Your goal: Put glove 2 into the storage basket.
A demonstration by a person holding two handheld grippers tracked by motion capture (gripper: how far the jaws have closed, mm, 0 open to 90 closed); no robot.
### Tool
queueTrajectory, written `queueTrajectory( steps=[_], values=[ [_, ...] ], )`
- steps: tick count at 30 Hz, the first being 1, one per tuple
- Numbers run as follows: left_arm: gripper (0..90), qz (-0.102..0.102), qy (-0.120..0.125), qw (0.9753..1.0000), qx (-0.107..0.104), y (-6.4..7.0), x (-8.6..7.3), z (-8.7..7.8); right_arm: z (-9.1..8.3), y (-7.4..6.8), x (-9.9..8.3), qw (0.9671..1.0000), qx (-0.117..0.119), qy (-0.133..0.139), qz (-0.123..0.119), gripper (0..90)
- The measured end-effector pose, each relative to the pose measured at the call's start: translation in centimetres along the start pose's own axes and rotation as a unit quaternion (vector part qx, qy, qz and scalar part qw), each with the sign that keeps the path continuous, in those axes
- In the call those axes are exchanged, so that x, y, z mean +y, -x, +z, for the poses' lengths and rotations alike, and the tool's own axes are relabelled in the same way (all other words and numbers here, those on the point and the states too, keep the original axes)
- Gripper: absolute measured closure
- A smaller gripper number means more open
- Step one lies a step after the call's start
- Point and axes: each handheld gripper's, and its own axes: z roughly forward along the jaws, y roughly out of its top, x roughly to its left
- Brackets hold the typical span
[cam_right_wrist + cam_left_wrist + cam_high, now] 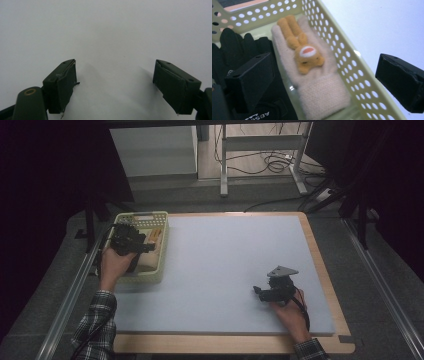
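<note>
While its jaws gape wide, the left gripper [324, 82] hangs above the pale-green perforated plastic basket [352, 72], straddling its near wall; inside lie a beige knitted rabbit glove [312, 75] and, seemingly, black gloves [239, 47]. Well clear of the basket, the right gripper [113, 85] rests spread-jawed over bare white mat [105, 30].

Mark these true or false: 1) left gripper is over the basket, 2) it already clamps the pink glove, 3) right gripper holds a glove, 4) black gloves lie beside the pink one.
1) True: the left gripper hangs over the basket.
2) False: its jaws stand open, straddling the pink glove and the basket wall.
3) False: the right gripper is open and empty over the white mat.
4) True: black gloves lie next to it in the basket.
</note>
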Motion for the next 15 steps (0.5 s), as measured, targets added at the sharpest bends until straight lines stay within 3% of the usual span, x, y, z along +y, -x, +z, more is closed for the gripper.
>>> queueTrajectory(
  steps=[15],
  values=[
    [1.9, 0.044, 0.017, 0.9987, -0.019, 2.7, 0.0, -0.6, 0.0, 0.0, 0.0, 1.0000, -0.002, 0.000, -0.001, 18.8]
  ],
)
